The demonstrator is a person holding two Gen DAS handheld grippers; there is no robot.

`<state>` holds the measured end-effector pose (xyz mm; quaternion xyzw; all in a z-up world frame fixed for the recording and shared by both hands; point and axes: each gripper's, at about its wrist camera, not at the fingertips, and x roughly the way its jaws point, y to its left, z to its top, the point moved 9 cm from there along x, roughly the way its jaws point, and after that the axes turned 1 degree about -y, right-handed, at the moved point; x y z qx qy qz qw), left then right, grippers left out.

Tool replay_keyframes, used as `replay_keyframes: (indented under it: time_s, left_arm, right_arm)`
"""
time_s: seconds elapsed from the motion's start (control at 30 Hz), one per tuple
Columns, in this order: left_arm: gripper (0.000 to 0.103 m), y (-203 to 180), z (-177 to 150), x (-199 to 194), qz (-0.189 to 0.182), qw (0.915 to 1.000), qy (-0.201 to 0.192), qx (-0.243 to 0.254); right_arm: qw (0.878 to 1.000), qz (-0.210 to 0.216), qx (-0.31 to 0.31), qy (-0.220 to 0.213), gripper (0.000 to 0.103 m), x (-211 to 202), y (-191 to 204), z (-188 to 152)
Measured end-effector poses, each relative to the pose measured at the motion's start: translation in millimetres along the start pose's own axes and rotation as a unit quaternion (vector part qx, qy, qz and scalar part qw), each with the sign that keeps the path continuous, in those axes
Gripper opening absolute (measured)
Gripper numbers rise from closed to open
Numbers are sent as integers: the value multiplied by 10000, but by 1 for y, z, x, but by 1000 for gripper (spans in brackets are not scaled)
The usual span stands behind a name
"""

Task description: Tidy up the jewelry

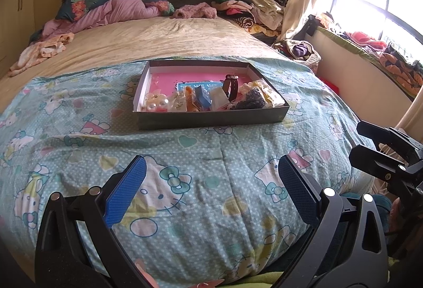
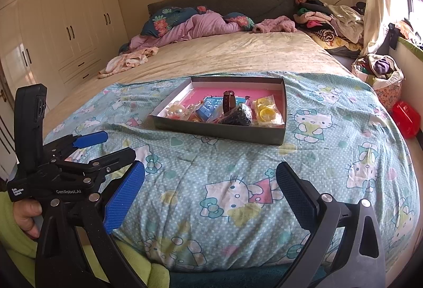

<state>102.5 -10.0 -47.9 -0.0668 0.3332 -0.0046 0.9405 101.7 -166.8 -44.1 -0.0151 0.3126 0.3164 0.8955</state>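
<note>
Currently both grippers are released, jaws wide, holding nothing: left gripper [image 1: 211, 198] and right gripper [image 2: 210, 198] hover over the near edge of the cartoon-cat blanket [image 1: 201, 156]. Shallow box [image 2: 224, 133] sits mid-blanket, well apart from both, open fabric between. Inside: watch [image 2: 229, 100] upright, pearl beads [image 1: 158, 105] near-left corner, yellow rings in bag [image 2: 267, 108] right. Left gripper body reads "GenRobot.AI". Hand [image 2: 25, 216] grips it.

Home bedroom: bed [image 2: 224, 55], built-in wardrobe [image 2: 66, 23], piled clothes [image 2: 327, 18].
</note>
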Motion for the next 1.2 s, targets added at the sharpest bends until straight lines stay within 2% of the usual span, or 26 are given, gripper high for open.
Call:
replay_keyframes:
  time_s: [0.47, 0.67, 0.8, 0.9, 0.97, 1.03, 1.1, 1.2]
  left_arm:
    - [93, 14, -3, 10, -139, 9994, 180, -262]
    - [93, 42, -3, 24, 144, 9977, 293, -590]
    - [93, 98, 2, 42, 817, 9925, 282, -863]
    - [93, 163, 4, 62, 1518, 9800, 322, -1249]
    - [93, 210, 4, 76, 1957, 9663, 442, -1612]
    - [93, 252, 8, 88, 2160, 9553, 431, -1971]
    - [93, 291, 10, 100, 2439, 9403, 498, -2322]
    - [93, 330, 11, 116, 2760, 9222, 492, -2663]
  right_arm:
    - [9997, -183, 152, 74, 99, 12, -17, -5]
    - [9982, -436, 387, 106, 99, 23, -54, -1]
    - [9943, -921, 508, 147, 99, 39, -108, 6]
    - [9869, -1317, 870, 331, 99, 59, -170, 9]
    - [9801, -1582, 1131, 396, 99, 73, -214, 10]
    - [9718, -1908, 1314, 450, 99, 89, -261, 12]
    - [9596, -2306, 1475, 645, 99, 107, -305, 9]
    - [9439, -2606, 1796, 941, 99, 133, -357, -4]
